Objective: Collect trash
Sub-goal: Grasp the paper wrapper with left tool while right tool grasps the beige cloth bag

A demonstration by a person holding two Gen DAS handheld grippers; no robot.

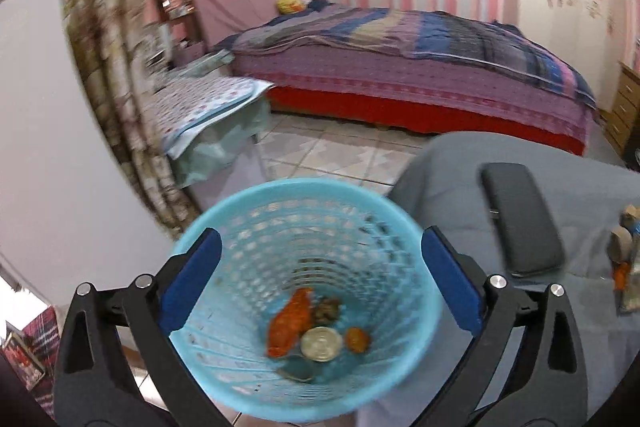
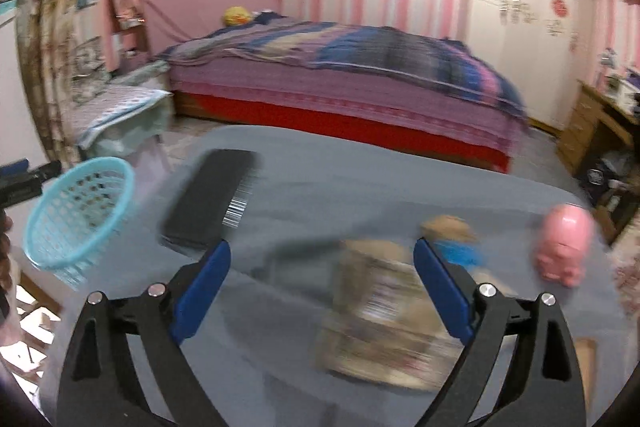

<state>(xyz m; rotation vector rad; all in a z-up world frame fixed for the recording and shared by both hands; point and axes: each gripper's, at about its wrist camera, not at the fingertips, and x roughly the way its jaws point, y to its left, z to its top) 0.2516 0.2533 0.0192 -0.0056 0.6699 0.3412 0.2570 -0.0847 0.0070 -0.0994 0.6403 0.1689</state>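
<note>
With both tools spread wide and holding nothing, the right tool (image 2: 322, 285) should settle over the blurred, apparently crumpled wrapper (image 2: 384, 319) on the grey bench (image 2: 360, 179) (the phone stays), while the left tool (image 1: 321, 279) hovers over the blue basket (image 1: 240, 227).

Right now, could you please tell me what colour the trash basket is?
Light blue basket, clearest in the left wrist view.

Perforated plastic basket (image 1: 248, 227); matt cloth tabletop (image 2: 360, 179)
</note>
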